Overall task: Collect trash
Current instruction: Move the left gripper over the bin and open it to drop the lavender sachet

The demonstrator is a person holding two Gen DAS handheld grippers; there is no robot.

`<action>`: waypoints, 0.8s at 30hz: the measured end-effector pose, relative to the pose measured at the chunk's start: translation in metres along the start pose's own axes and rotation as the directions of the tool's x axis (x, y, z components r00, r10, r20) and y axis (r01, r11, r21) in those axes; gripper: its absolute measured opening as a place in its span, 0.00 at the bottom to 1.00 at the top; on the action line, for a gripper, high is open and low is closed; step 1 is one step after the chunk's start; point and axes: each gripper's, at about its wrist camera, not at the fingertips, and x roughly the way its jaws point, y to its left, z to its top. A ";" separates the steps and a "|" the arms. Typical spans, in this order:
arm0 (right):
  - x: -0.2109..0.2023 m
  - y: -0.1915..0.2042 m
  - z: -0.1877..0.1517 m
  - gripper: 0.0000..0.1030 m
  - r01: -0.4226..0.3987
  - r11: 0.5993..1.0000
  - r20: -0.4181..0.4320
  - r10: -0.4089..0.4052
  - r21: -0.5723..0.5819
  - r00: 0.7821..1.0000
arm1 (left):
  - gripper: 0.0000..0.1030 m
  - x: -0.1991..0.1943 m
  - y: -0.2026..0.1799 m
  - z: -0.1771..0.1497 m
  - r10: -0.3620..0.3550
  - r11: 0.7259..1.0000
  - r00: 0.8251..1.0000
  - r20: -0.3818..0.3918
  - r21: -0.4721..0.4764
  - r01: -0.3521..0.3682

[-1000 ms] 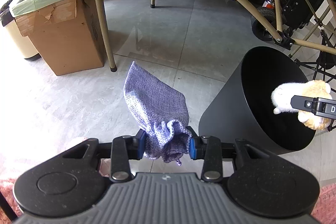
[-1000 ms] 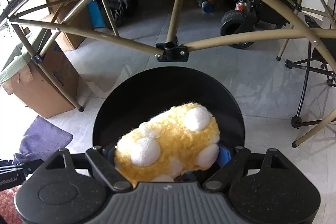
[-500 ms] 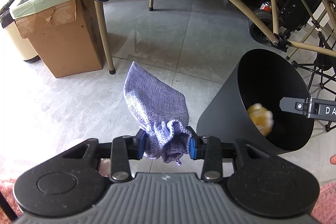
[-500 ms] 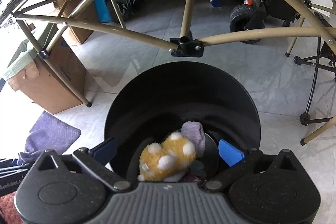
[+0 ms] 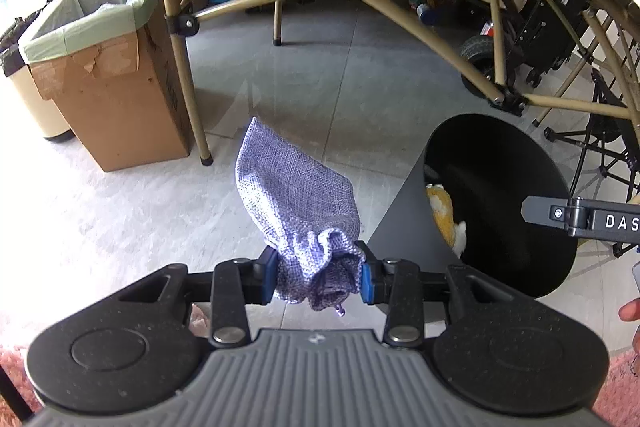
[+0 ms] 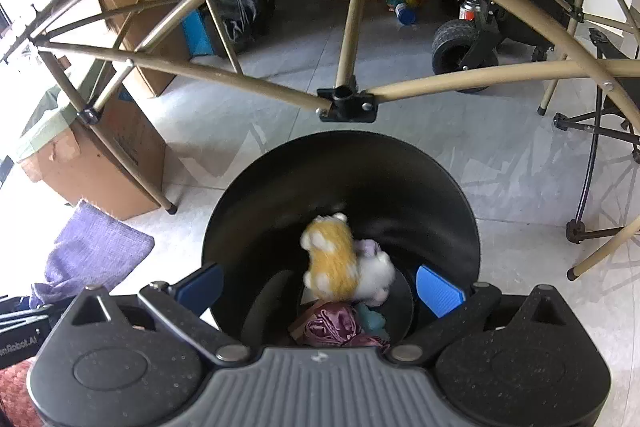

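Observation:
My left gripper [image 5: 318, 281] is shut on the gathered neck of a purple woven pouch [image 5: 296, 195], held above the floor to the left of a black bin [image 5: 404, 227]. The pouch also shows at the left of the right wrist view [image 6: 94, 251]. My right gripper [image 6: 320, 287] is open and empty above the bin's mouth [image 6: 340, 155]. A yellow and white plush toy [image 6: 334, 261] lies inside the bin on other trash, including a crumpled purple wrapper [image 6: 332, 325]. The toy also shows in the left wrist view [image 5: 442, 217]. One right finger [image 5: 580, 217] reaches over the bin.
A tan folding table frame [image 6: 348, 99] arches over the bin. A cardboard box with a green liner [image 5: 108, 67] stands left, a cream bin [image 5: 36, 107] beyond it. A wheeled cart [image 6: 460, 47] and black chair legs [image 6: 592, 163] are at right. A pink rug [image 5: 624, 391] lies near me.
My right gripper opened and the plush toy dropped into the black bin, settling on the trash inside. My left gripper still holds the pouch, moved slightly nearer the bin.

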 end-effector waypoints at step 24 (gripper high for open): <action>-0.071 -0.059 -0.015 1.00 -0.010 0.992 0.145 -0.008 0.123 0.989 | 0.37 -0.064 -0.079 0.002 -0.045 0.987 0.986 0.162 0.162 0.018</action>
